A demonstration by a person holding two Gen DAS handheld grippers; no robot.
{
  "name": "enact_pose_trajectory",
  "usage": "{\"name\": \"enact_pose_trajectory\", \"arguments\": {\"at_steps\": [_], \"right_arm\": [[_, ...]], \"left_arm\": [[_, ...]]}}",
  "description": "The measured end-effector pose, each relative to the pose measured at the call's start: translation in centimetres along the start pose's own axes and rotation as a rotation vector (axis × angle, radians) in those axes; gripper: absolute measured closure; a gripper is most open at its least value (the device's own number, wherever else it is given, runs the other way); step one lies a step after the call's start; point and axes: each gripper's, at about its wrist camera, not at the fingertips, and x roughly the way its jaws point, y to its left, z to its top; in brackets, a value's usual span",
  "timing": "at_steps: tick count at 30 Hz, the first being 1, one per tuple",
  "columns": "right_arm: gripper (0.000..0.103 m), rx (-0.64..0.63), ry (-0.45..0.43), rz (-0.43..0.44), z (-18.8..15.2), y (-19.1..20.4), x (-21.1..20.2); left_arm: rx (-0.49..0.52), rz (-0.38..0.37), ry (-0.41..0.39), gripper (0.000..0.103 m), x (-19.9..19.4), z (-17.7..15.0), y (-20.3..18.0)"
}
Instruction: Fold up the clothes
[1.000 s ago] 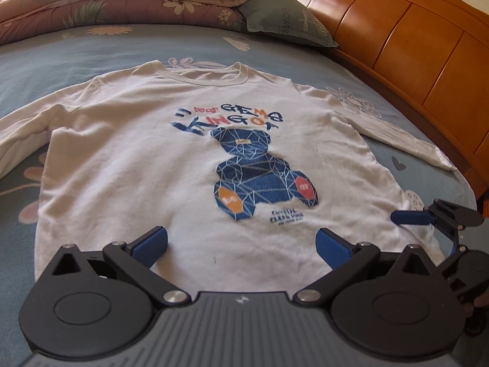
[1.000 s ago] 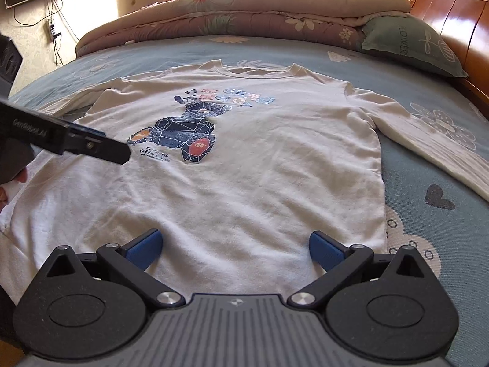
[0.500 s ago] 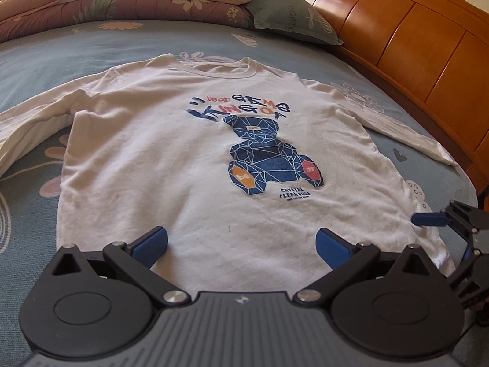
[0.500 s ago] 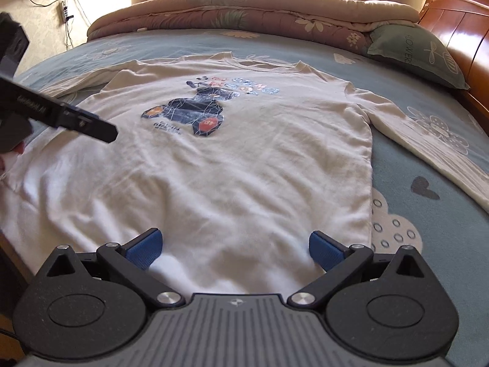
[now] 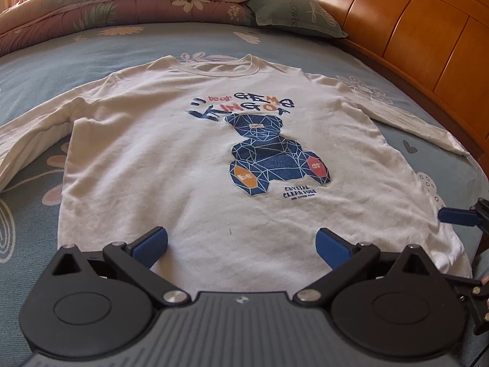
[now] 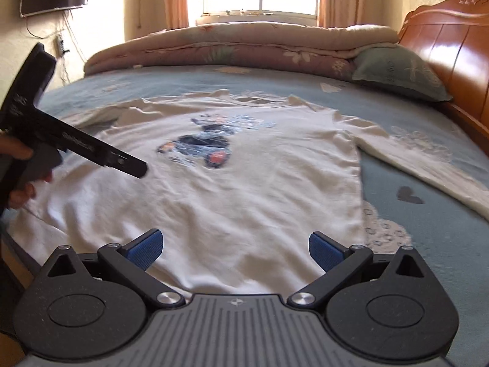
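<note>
A white long-sleeved shirt (image 5: 171, 159) with a blue bear print (image 5: 275, 159) lies flat, front up, on the bed, both sleeves spread out to the sides. My left gripper (image 5: 241, 243) hovers open over the shirt's bottom hem, with nothing between its blue pads. In the right wrist view the same shirt (image 6: 244, 189) stretches away from my right gripper (image 6: 236, 246), which is open above the hem near the shirt's right side. The left gripper's black body (image 6: 76, 145), held by a hand (image 6: 21, 180), reaches over the shirt's left part.
The bed has a blue-grey floral sheet (image 5: 45, 70). A folded quilt (image 6: 244, 46) and a green pillow (image 6: 400, 73) lie at its far end. A wooden headboard (image 5: 428, 39) runs along the right. The right gripper's blue finger (image 5: 457, 215) shows at the right edge.
Both grippers have pulled back and risen a little from the shirt, so more of it and the room shows. They stay open and the shirt has not moved.
</note>
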Motion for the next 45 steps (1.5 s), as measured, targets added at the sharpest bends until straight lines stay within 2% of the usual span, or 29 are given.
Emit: {"name": "enact_pose_trajectory", "arguments": {"at_steps": [2, 4, 8, 9, 12, 14, 19, 22, 27, 31, 35, 38, 41, 45], "right_arm": [[0.0, 0.008, 0.041, -0.006, 0.1, 0.4, 1.0], [0.0, 0.003, 0.107, -0.064, 0.0, 0.7, 2.1], [0.0, 0.13, 0.123, -0.122, 0.4, -1.2, 1.2], [0.0, 0.163, 0.1, -0.112, 0.6, -1.7, 0.4], [0.0, 0.245, 0.031, -0.004, 1.2, -2.8, -1.2], [0.0, 0.268, -0.002, 0.009, 1.4, -2.8, -1.1], [0.0, 0.312, 0.054, -0.008, 1.1, -2.1, 1.6], [0.0, 0.247, 0.083, -0.041, 1.0, -0.8, 2.8], [0.0, 0.081, 0.1, -0.148, 0.8, 1.7, 3.9], [0.0, 0.089, 0.092, -0.15, 0.7, 1.6, 3.9], [0.0, 0.089, 0.092, -0.152, 0.7, 1.5, 3.9], [0.0, 0.09, 0.092, -0.153, 0.8, 1.5, 3.9], [0.0, 0.092, 0.092, -0.154, 0.8, 1.6, 4.0], [0.0, 0.091, 0.093, -0.155, 0.8, 1.6, 4.0]], "left_arm": [[0.004, 0.0, 0.0, 0.001, 0.0, 0.0, 0.0], [0.005, -0.002, 0.001, 0.001, -0.1, 0.0, 0.0], [-0.006, -0.011, 0.004, 0.001, -0.2, 0.0, 0.2], [-0.006, -0.013, 0.005, 0.001, -0.3, 0.0, 0.3], [-0.008, -0.019, 0.004, 0.001, -0.3, 0.0, 0.4], [-0.011, -0.024, -0.001, 0.001, -0.3, -0.1, 0.5], [0.018, -0.032, -0.026, 0.001, -0.5, -0.7, 0.4], [0.036, -0.036, -0.034, 0.001, -0.6, -0.9, 0.3], [-0.022, -0.074, -0.07, 0.001, -1.5, -0.3, 1.5], [-0.066, -0.051, -0.134, 0.001, -2.9, 0.6, 3.4], [-0.154, -0.041, -0.16, 0.001, -3.4, 1.2, 6.0], [-0.205, -0.035, -0.148, 0.001, -3.0, 1.2, 7.3], [-0.246, -0.076, -0.101, 0.001, -1.8, 1.0, 7.9], [-0.192, -0.071, -0.087, 0.001, -1.2, 0.6, 7.7]]}}
